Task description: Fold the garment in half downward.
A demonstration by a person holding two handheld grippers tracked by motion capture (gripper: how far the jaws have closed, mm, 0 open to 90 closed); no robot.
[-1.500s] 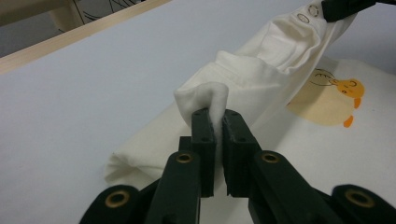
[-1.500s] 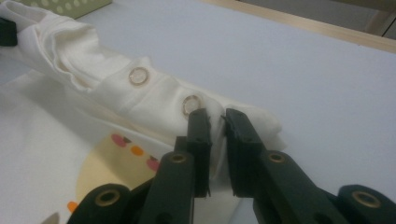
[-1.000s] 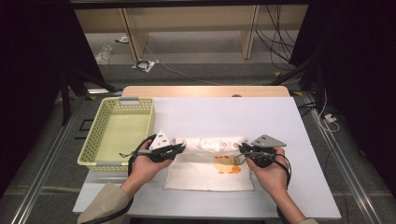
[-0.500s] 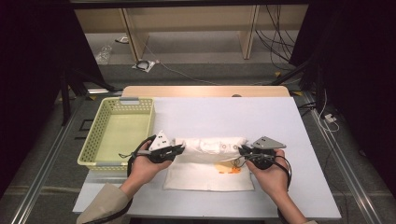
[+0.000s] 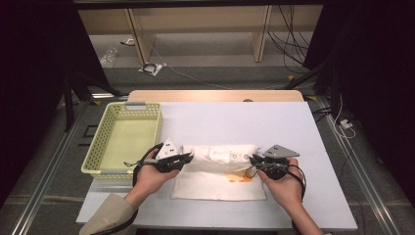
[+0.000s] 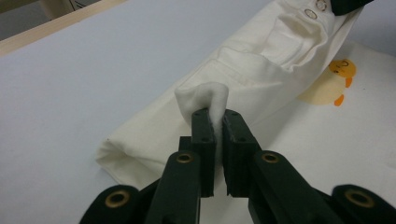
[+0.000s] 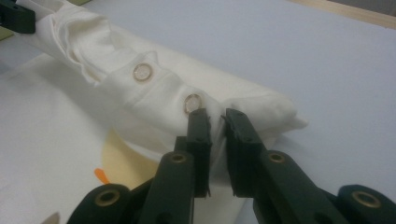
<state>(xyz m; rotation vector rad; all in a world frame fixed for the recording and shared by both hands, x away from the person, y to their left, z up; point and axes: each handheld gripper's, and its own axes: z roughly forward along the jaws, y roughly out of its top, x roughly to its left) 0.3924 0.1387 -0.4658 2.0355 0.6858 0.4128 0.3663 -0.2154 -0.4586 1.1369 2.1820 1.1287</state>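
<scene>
Gripping a cream garment [image 5: 222, 169] on the white table [image 5: 235, 122], left gripper [image 6: 216, 122] pinched on 1 fold, right gripper [image 7: 217, 121] clamped on its other end, yellow basket [image 5: 125, 142] nearby.

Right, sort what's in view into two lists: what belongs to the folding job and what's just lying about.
In the job:
- cream garment, half rolled, duck print showing
- left gripper, fingers pinching its left end
- right gripper, fingers pinching its right end

Lying about:
- yellow basket, left of the garment
- cables on the floor
- wooden shelf unit
</scene>
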